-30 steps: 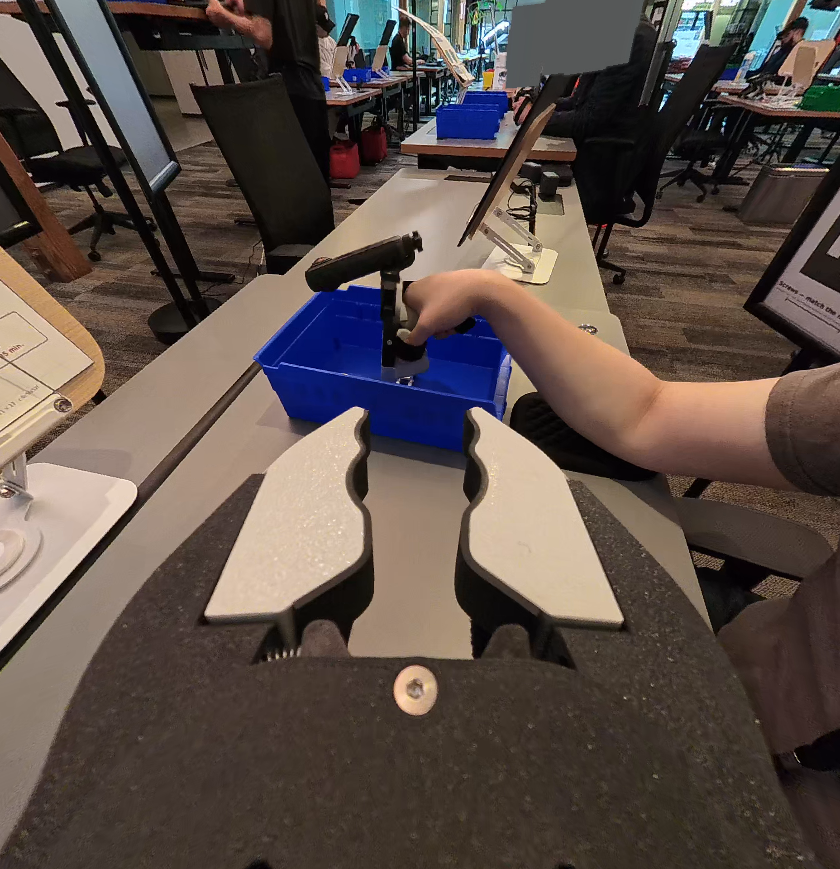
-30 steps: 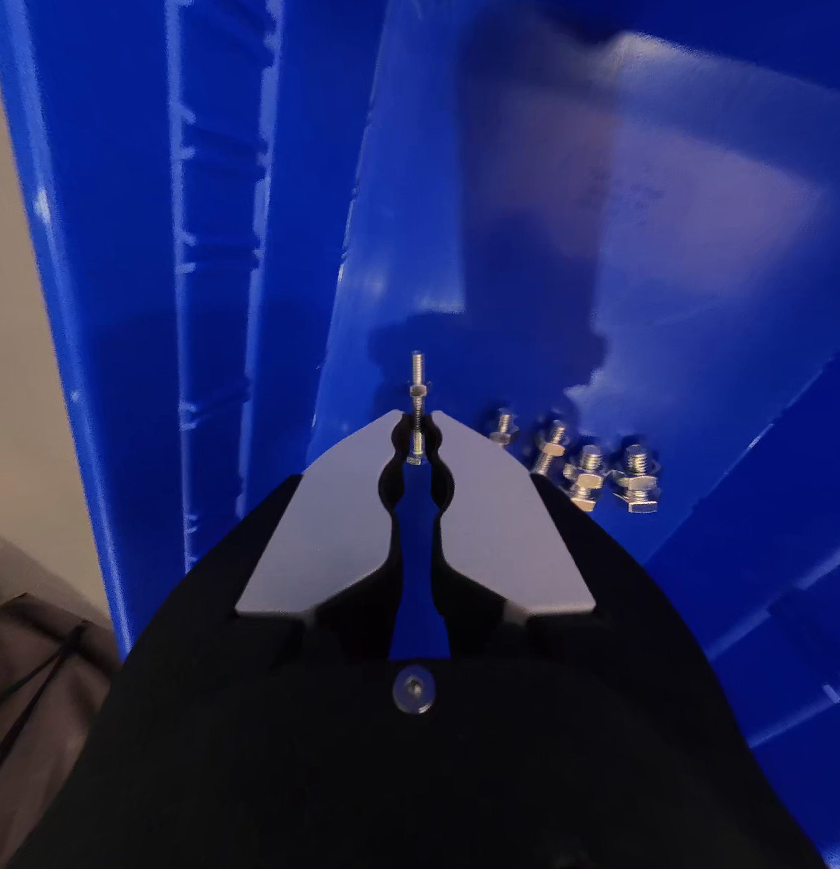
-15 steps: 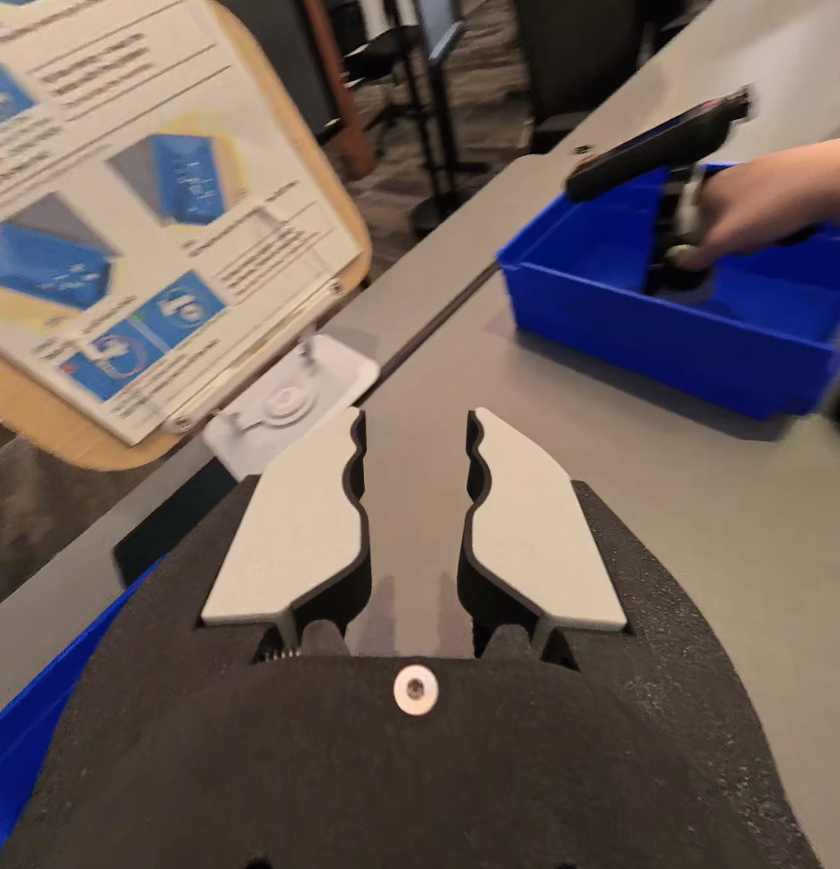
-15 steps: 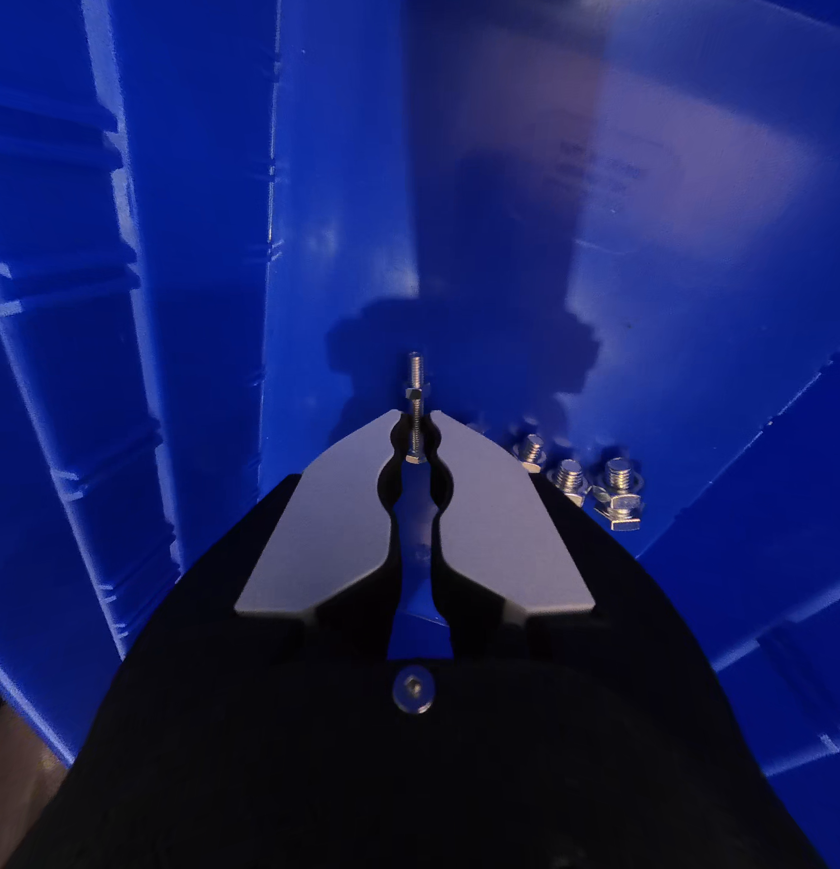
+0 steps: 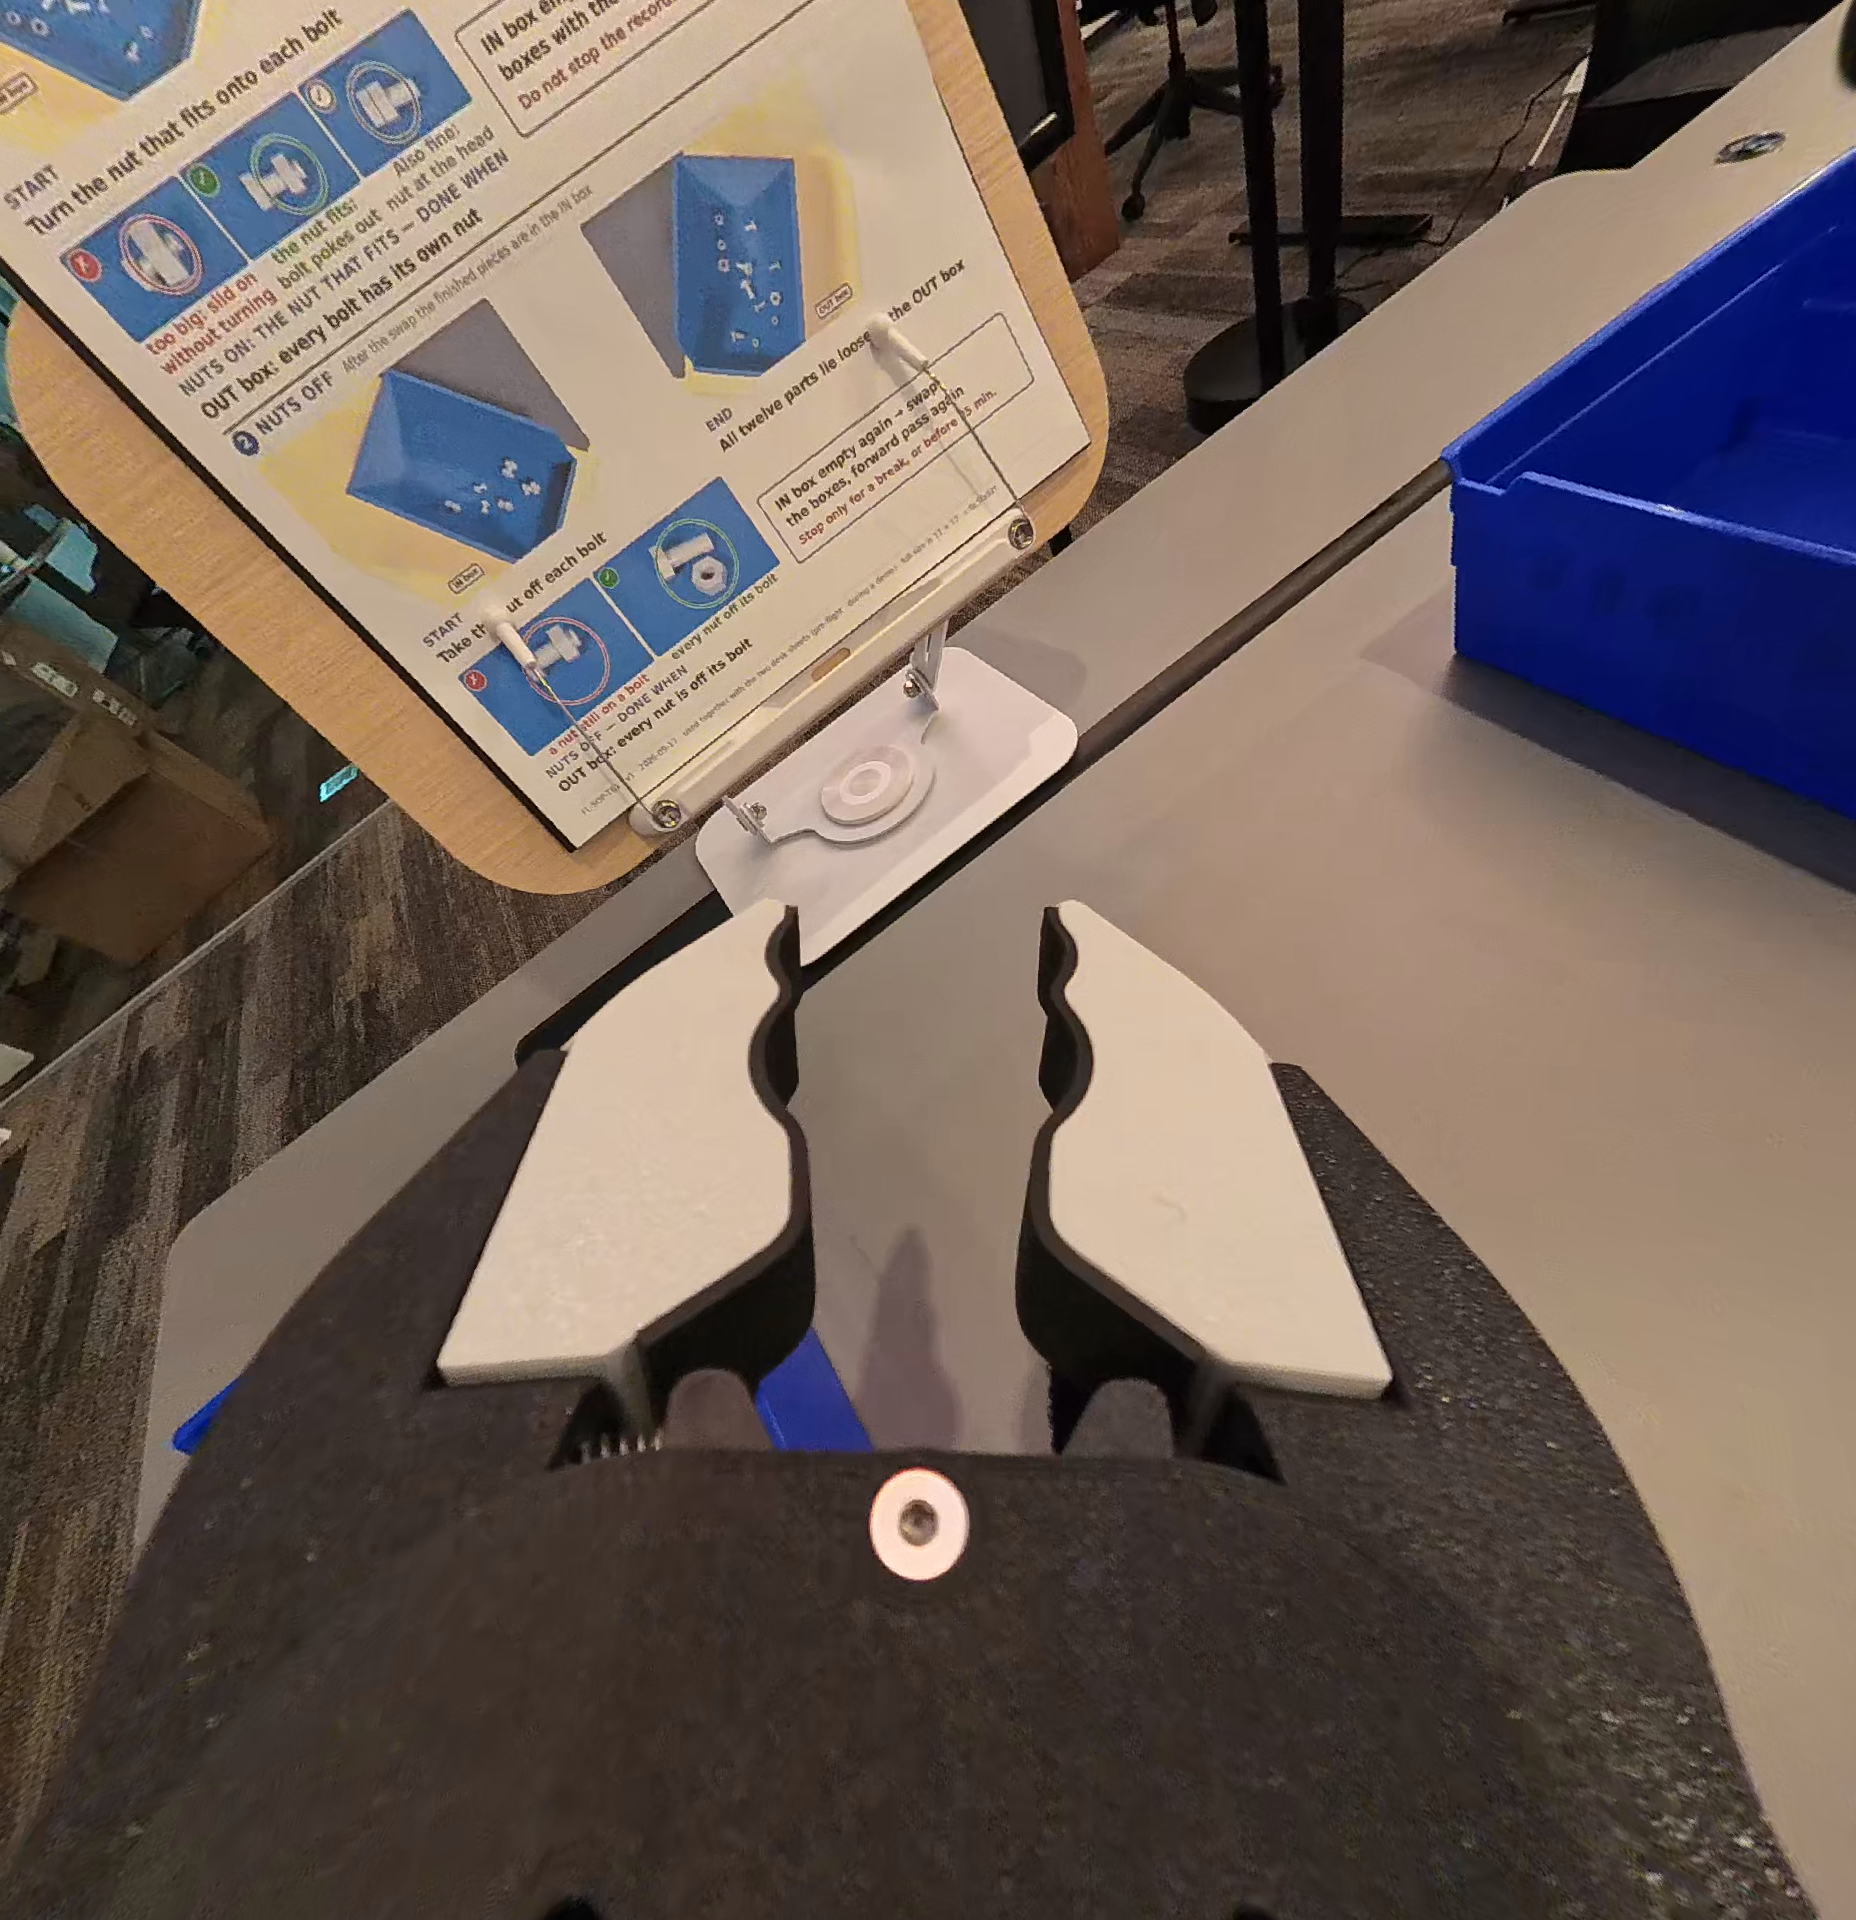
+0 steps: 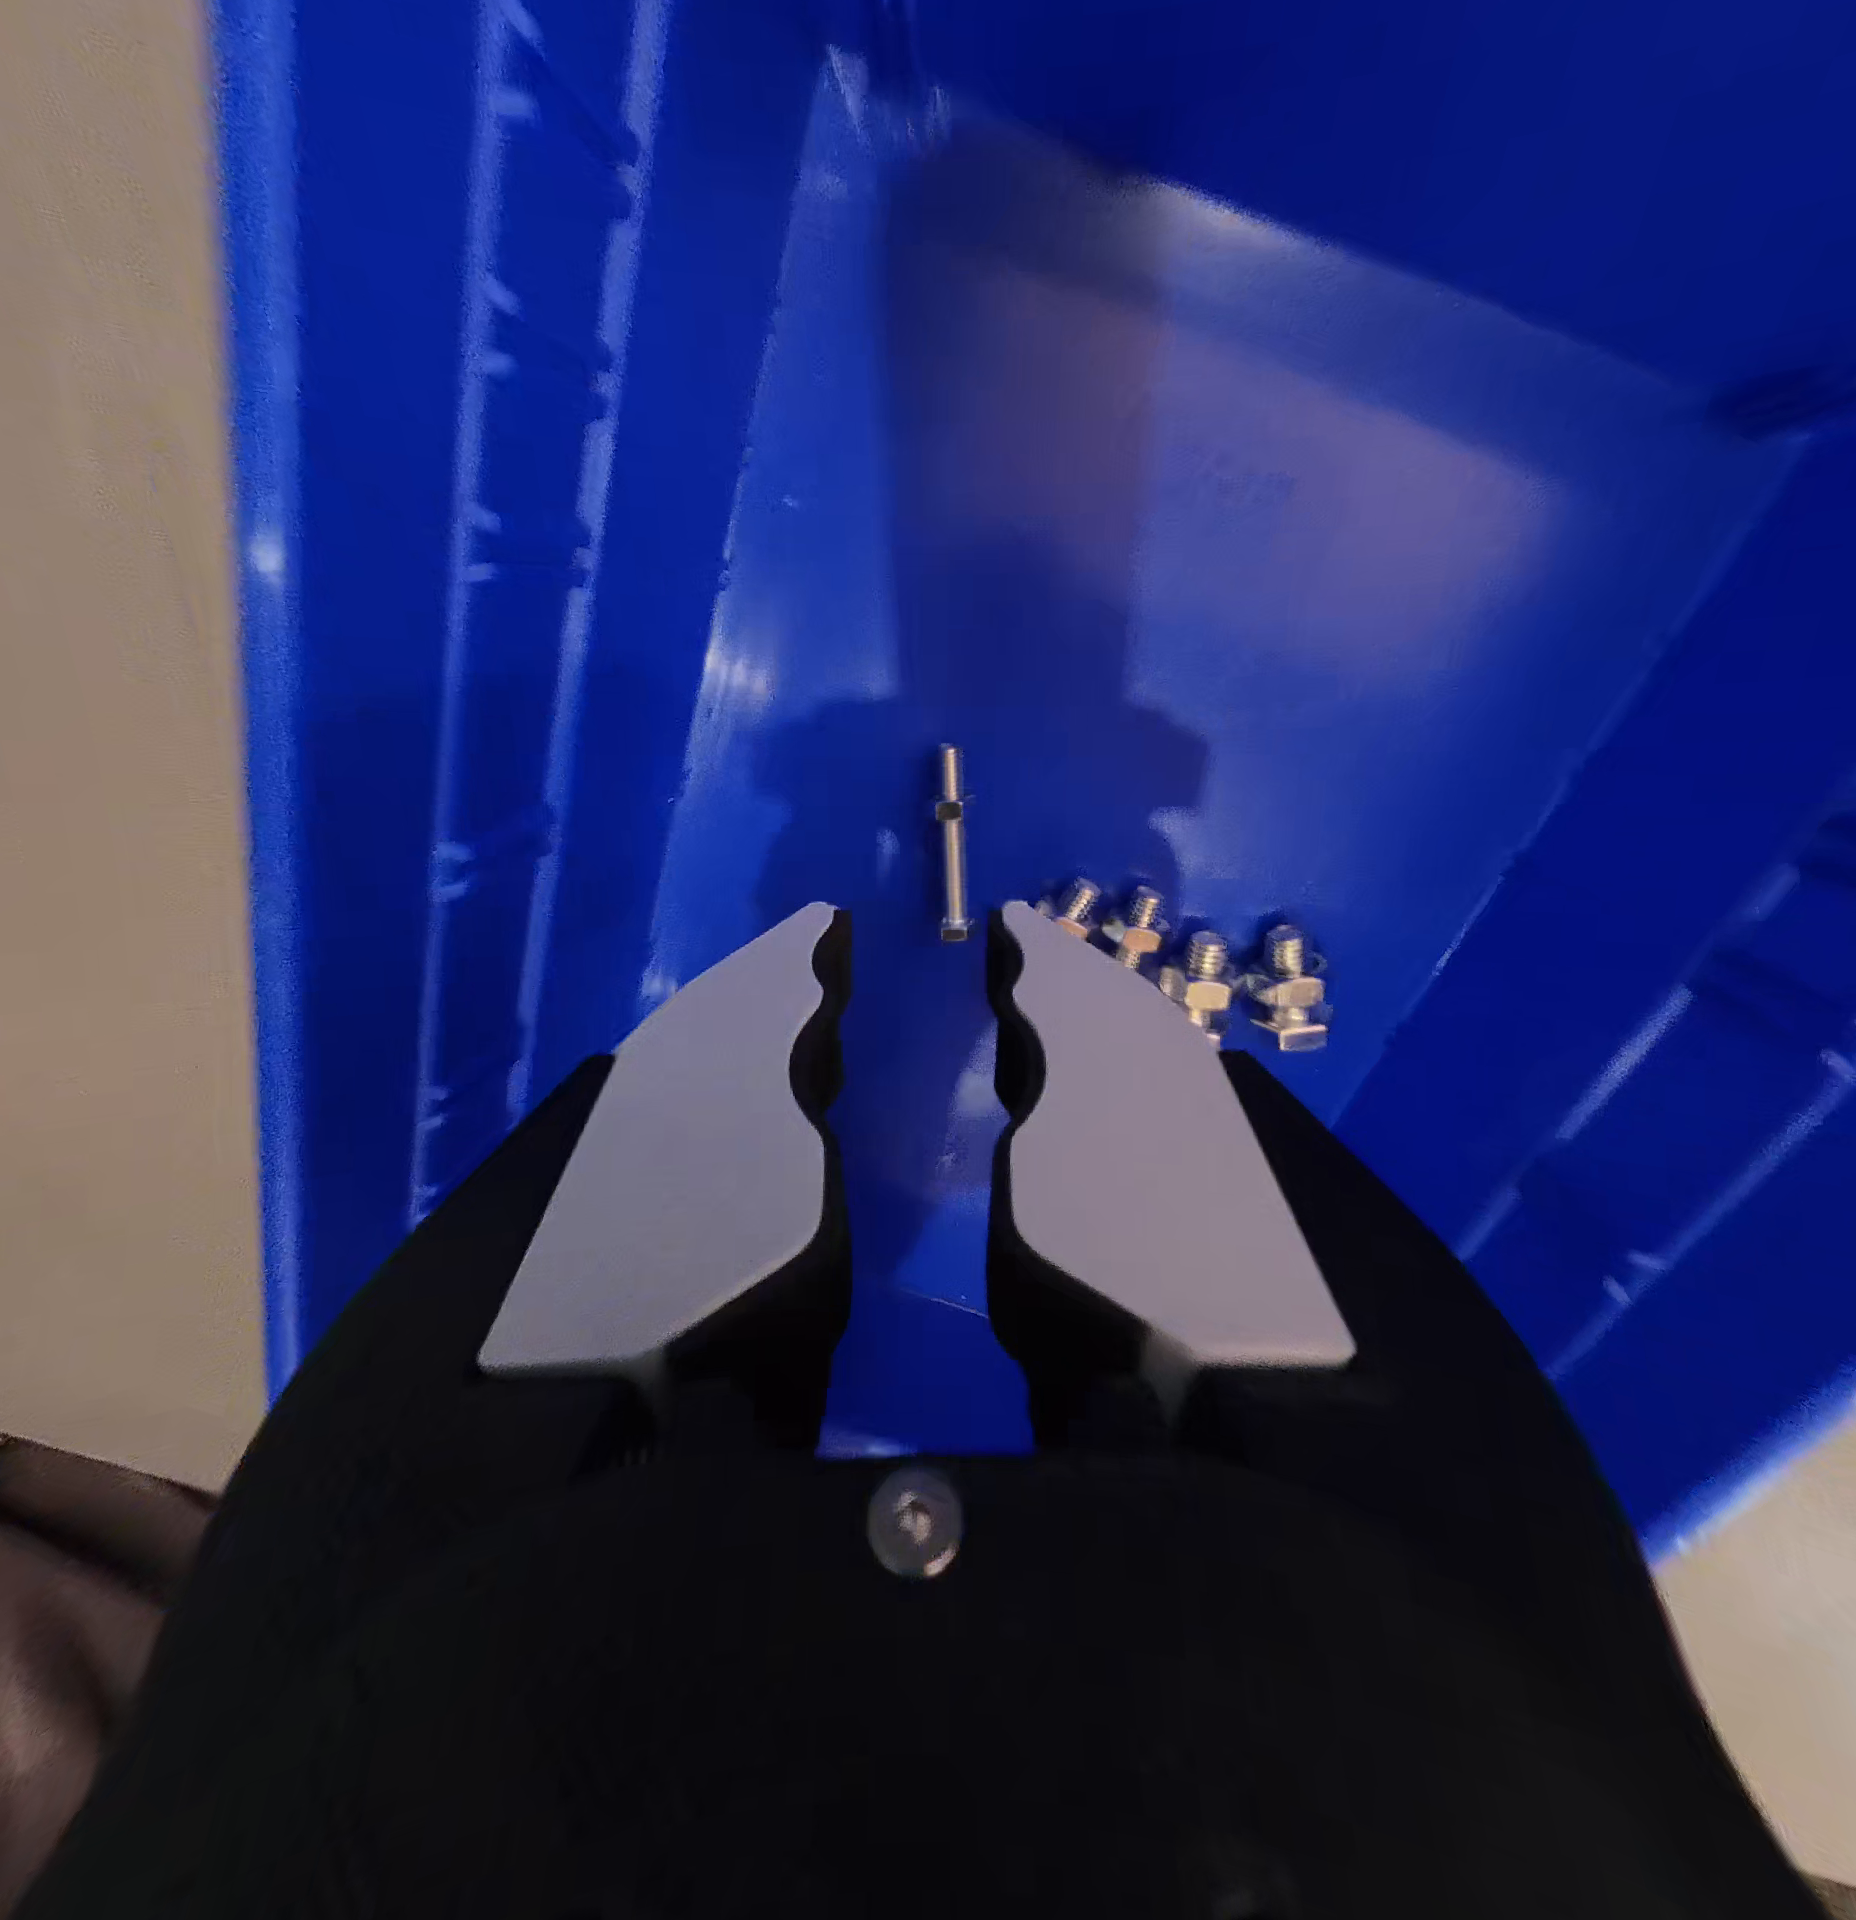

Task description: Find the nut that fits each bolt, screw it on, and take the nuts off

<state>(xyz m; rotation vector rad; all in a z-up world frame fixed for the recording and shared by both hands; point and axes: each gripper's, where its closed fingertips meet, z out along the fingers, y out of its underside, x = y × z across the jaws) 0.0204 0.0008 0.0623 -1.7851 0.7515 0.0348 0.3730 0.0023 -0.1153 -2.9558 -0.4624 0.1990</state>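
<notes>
In the right wrist view my right gripper [image 6: 919, 920] is open and empty above the floor of a blue bin [image 6: 1319, 520]. A thin long bolt with a small nut on its shaft [image 6: 950, 842] lies on the bin floor just beyond the fingertips. Several short bolts with nuts on them [image 6: 1204, 961] lie in a row to its right. In the left wrist view my left gripper [image 5: 919, 920] is open and empty above the grey table [image 5: 1423, 1039]. The blue bin [image 5: 1672, 540] stands at the right of that view.
An instruction sheet on a wooden board [image 5: 508, 395] stands on a white stand [image 5: 882, 790] at the table's left edge. A strip of another blue bin [image 5: 799, 1392] shows under the left gripper. Carpet floor and chair bases lie beyond the table. Some 40 centimeters of space lies between my two pairs of fingers.
My right gripper has opened and let go of the thin bolt, which now lies on the bin floor, and has drawn back. My left gripper has swung left toward the instruction sheet.
</notes>
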